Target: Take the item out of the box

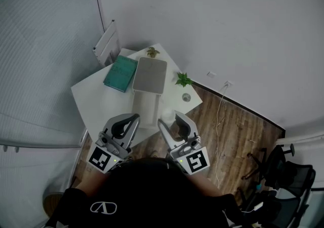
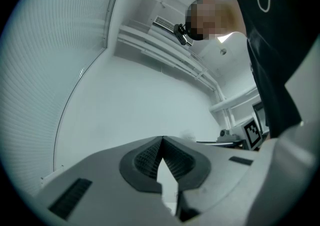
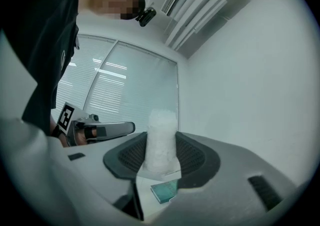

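White table [image 1: 96,98], one box [image 1: 146,109], one book [image 1: 120,73]

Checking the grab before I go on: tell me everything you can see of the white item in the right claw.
The white item is a slim column with a rounded top and a rough, frosty surface, like foam or bubble wrap; which, I cannot tell. The right claw is shut on it, a dark ribbed pad pressing each side, its top sticking out past the pads. In the head view it hangs by the near end of the open white box, apparently outside it.
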Tool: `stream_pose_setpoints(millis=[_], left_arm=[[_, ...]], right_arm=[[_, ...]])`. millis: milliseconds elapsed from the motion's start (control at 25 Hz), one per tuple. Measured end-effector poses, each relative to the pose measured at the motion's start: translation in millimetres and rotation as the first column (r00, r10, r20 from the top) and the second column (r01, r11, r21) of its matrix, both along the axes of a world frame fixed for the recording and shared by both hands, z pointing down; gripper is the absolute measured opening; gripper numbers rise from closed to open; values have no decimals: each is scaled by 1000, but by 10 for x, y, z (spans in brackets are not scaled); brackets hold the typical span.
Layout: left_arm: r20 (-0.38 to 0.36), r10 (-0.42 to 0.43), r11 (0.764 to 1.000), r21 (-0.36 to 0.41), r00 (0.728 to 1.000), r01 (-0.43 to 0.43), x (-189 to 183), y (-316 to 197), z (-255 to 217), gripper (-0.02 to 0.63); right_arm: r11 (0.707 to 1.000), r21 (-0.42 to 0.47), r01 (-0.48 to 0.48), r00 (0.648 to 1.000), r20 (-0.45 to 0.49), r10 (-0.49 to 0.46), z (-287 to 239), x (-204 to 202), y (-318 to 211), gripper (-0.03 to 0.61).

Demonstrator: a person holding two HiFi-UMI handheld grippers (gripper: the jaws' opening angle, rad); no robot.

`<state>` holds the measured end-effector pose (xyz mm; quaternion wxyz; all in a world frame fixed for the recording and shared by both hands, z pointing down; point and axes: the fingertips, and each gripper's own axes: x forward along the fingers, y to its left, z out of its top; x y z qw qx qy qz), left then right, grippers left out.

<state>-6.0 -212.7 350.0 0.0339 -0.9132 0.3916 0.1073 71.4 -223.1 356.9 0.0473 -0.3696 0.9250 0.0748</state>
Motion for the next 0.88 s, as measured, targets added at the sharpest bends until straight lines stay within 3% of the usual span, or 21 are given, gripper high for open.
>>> stream_pose_setpoints(millis=[880], left_arm=[[9, -1, 1000, -2, 1000, 1, 7, 47, -7, 5]], right_arm=[[1000, 1, 11, 999, 34, -11, -61, -4, 27, 176]])
